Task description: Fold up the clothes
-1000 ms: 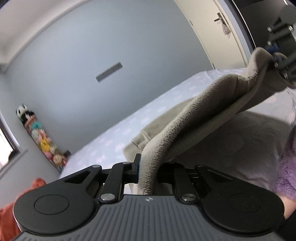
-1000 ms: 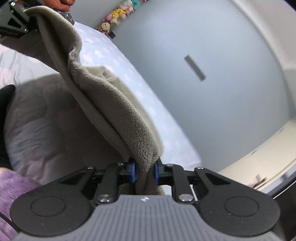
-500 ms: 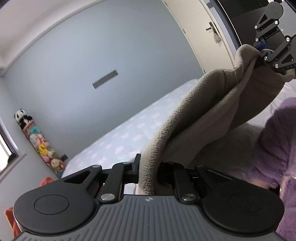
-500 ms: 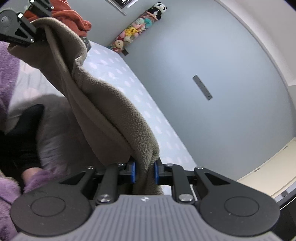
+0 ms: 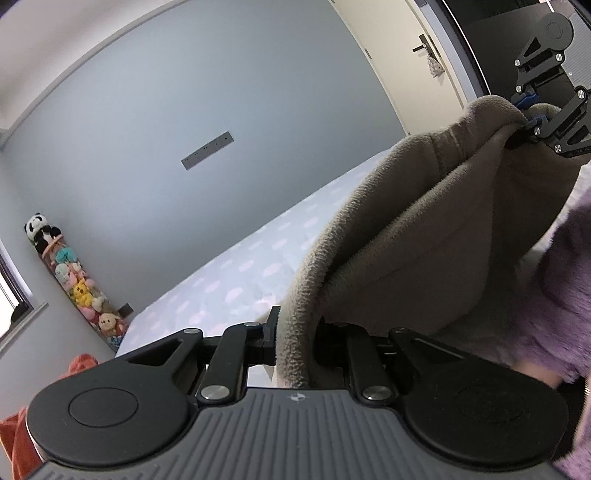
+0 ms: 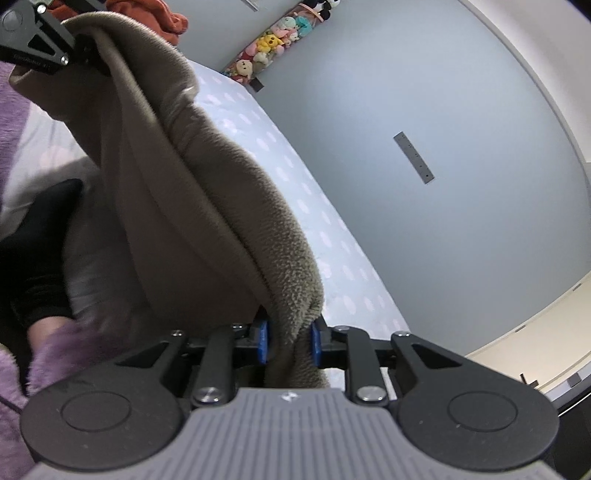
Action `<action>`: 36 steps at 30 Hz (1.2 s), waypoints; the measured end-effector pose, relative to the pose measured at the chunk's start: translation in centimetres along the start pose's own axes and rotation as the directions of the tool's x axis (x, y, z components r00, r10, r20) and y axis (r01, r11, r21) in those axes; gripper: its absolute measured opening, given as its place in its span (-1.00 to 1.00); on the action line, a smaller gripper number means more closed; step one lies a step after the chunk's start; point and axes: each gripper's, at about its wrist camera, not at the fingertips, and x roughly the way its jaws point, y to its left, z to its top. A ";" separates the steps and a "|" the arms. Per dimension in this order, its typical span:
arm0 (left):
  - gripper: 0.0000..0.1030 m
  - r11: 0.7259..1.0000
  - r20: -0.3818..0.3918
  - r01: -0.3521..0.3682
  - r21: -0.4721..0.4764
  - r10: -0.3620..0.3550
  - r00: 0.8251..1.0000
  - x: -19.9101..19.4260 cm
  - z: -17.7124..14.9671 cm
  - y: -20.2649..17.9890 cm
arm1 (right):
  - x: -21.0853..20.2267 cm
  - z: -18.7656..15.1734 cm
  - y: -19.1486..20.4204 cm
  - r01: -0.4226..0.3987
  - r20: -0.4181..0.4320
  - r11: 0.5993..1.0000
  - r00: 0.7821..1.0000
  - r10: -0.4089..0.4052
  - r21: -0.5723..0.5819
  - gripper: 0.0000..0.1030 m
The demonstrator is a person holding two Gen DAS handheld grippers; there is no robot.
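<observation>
Together, two hand-held grippers (left hand-held gripper [image 5: 294, 341]; right hand-held gripper [image 6: 289, 341]) each pinch one taupe fleece garment [image 5: 424, 240].

— What's around me?
— A bed [image 5: 236, 280] in a cloud-print sheet, and plush toys [image 5: 79, 284] stacked up the grey wall [image 5: 184, 92].
— Else?
— A door [image 5: 402, 48], an orange garment [image 6: 147, 14].
</observation>
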 end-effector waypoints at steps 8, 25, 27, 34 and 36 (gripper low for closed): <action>-0.75 0.999 0.005 -0.033 -0.012 0.033 0.999 2.6 1.2 1.1 | 4.2 1.1 -2.9 0.033 0.021 0.999 0.999 -0.033 0.005 -0.44; -0.75 0.999 -0.040 -0.019 -0.035 0.018 0.999 9.5 2.3 3.7 | 13.1 3.3 -6.7 0.037 0.019 0.998 0.999 -0.037 0.041 -0.44; -0.75 1.000 -0.048 -0.007 -0.029 0.006 0.999 10.8 2.4 4.2 | 14.5 3.5 -7.2 0.035 0.014 0.998 0.999 -0.036 0.052 -0.44; -0.75 0.999 -0.101 0.049 0.015 -0.047 0.994 16.5 2.7 5.3 | 19.8 3.9 -9.0 0.026 0.000 0.997 1.000 -0.026 0.071 -0.44; -0.75 0.997 -0.126 0.066 0.035 -0.061 0.990 18.7 2.7 5.5 | 22.0 3.9 -9.5 0.020 -0.006 0.997 1.000 -0.019 0.078 -0.49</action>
